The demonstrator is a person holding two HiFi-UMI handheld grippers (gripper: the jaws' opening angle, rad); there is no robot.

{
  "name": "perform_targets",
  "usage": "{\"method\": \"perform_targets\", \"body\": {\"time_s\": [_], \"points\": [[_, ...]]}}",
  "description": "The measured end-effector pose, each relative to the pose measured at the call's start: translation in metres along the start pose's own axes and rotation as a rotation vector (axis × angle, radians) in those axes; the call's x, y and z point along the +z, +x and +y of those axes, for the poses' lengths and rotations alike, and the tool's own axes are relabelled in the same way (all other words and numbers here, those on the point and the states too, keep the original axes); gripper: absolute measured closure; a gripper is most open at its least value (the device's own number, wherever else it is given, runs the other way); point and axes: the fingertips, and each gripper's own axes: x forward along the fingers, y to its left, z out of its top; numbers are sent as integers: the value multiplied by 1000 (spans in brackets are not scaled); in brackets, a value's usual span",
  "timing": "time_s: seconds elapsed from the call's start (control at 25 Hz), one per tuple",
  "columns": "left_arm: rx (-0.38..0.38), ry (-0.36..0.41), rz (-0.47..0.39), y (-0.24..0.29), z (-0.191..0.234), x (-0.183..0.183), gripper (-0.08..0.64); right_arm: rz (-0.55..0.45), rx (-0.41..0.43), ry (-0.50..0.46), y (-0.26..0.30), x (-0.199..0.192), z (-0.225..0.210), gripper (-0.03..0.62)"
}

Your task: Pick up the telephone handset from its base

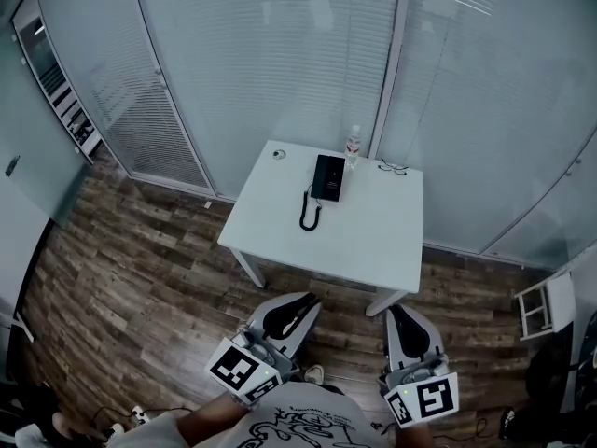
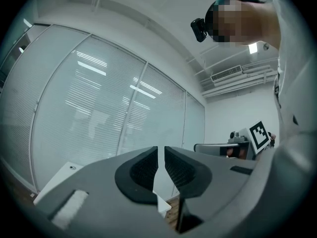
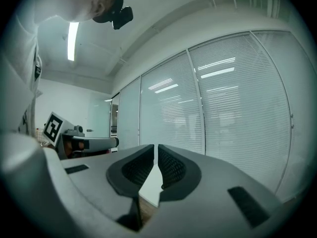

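Observation:
In the head view a black telephone lies on the far half of a white table, its handset resting on the base and its curly cord looping toward me. Both grippers are held low, short of the table's near edge and well away from the phone. My left gripper is shut with nothing in it. My right gripper also has its jaws together and empty. Both point level toward the table.
A clear bottle stands just behind the phone, with a pair of glasses to its right and a small round object at the far left corner. Glass walls with blinds stand behind the table. A white stand sits at the right on the wooden floor.

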Motion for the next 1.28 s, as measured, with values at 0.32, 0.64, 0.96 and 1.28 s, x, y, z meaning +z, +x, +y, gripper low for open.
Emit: {"method": "perform_targets", "body": {"time_s": [0.32, 0.64, 0.96, 1.28], "points": [[1, -15, -1, 28, 39, -2, 520, 16, 12, 18, 49, -8, -11, 569], [15, -23, -13, 65, 113, 10, 520, 19, 22, -3, 131, -1, -27, 569], [2, -37, -17, 103, 193, 23, 520, 36, 16, -12, 220, 1, -37, 569], [-4, -37, -14, 133, 267, 37, 520, 37, 11, -22, 297, 8, -42, 569]]}}
